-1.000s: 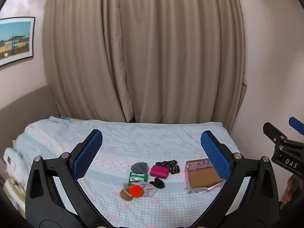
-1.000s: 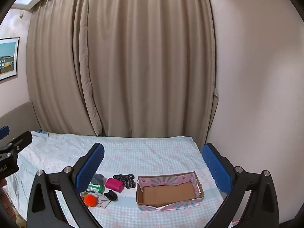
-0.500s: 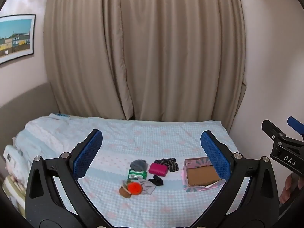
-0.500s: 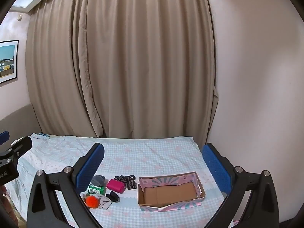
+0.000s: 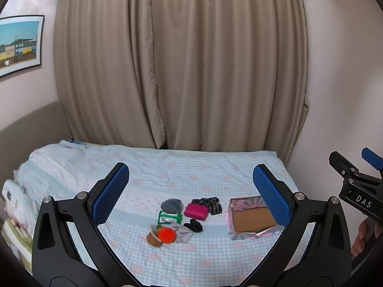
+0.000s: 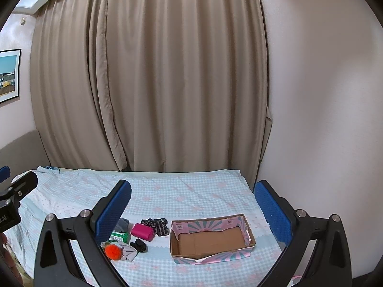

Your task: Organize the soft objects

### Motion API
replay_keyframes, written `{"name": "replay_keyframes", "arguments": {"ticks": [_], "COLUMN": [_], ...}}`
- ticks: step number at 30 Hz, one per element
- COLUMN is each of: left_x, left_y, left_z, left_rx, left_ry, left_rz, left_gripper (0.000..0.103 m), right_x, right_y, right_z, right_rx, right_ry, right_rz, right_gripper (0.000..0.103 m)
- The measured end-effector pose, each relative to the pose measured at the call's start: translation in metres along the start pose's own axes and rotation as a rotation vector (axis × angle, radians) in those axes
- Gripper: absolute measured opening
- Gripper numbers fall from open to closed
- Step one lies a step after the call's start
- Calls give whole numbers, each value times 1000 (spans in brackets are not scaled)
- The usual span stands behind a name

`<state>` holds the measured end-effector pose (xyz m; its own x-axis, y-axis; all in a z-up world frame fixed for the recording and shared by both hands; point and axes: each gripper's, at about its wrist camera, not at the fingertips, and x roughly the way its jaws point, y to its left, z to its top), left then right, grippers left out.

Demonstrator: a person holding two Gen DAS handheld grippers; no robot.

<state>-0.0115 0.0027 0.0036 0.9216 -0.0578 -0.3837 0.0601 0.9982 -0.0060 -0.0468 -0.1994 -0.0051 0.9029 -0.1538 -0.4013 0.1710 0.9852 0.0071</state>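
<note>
On the bed [image 5: 215, 172], toward its near half, the soft things lie bunched in one loose cluster: a brown-and-orange pompom piece [image 5: 165, 234] at the left on a bit of grey cloth, a green packet [image 5: 168, 217] and a grey bundle [image 5: 171, 205] behind it, then a small black item [image 5: 194, 224], a magenta pouch [image 5: 195, 211] and a dark patterned cloth [image 5: 208, 204]. Just right of them sits an open cardboard box [image 6: 210, 240], nothing in it, which I take to be where they are meant to go; none has gone in yet.

Both tools are held high and well back from the bed, I'd guess to take in the whole spread before choosing. Left gripper [image 5: 191, 191] has its jaws spread wide, framing the cluster, gripping nothing and touching nothing. Right gripper [image 6: 191, 205] is just as wide, empty too, its view centred nearer the box. A reach down to the cluster seems the likely first step.
</note>
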Motion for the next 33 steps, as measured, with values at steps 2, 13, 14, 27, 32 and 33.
{"name": "replay_keyframes", "arguments": {"ticks": [2,13,14,27,32,33], "left_x": [-1,0,1,2,1,1], "left_y": [1,-5,-4,-10,-7,-7], "left_z": [-1,0,0,-1,1,1], "left_rx": [-1,17,18,1,1,1], "left_ry": [-3,-22,-23,-14,-13,-14], "left_rz": [-4,-10,-11,-20,-22,-22], "left_gripper": [103,103,103,103,103,103], "right_x": [0,-2,-2,-2,-2,-2], "right_y": [-1,-4,-4,-3,-2,-1], "right_z": [-1,2,2,-2,-2,-2], "right_rx": [0,-2,-1,-4,-3,-3], "right_ry": [1,2,3,1,1,0], "right_rz": [1,2,1,6,5,5], "right_gripper": [103,103,103,103,103,103]}}
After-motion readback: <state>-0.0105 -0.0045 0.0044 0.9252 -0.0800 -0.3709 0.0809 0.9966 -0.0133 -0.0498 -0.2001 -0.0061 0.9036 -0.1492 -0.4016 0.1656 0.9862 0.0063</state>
